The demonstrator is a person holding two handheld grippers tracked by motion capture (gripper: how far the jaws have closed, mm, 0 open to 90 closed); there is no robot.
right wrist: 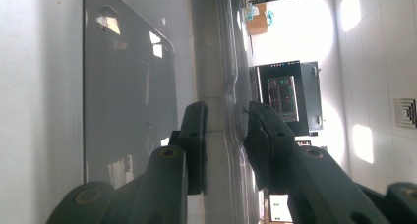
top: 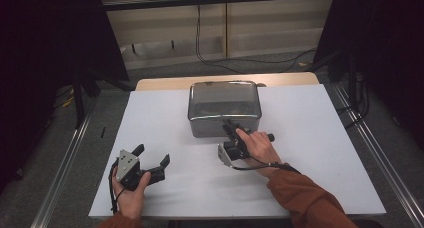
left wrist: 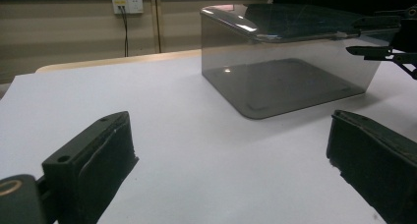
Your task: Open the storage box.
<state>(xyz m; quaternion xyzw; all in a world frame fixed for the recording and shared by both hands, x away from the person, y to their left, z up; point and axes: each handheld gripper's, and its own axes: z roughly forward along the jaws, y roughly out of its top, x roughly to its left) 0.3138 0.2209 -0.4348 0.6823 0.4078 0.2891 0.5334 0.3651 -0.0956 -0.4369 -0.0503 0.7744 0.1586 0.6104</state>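
- On the white table [top: 310, 153], toward its far middle, a smoky transparent box [top: 224, 108] with a closed lid is seen standing flat.
- At the box's near edge, the right gripper [top: 231, 129] is held by the right hand [top: 259, 147], which comes out of a rust-coloured sleeve [top: 310, 200].
- From the right gripper view, its two black jaws are seen set on either side of the lid rim [right wrist: 223, 111], one below and one above; the rim lies in the narrow gap, but whether it is truly pinched cannot be told.
- At the near left of the table, well apart from the box, the left gripper [top: 152, 160] is held by the left hand [top: 131, 195] with its jaws spread wide and nothing between them.
- From the left gripper view, the box is seen ahead and to the right of that gripper's jaws, with bare table between.
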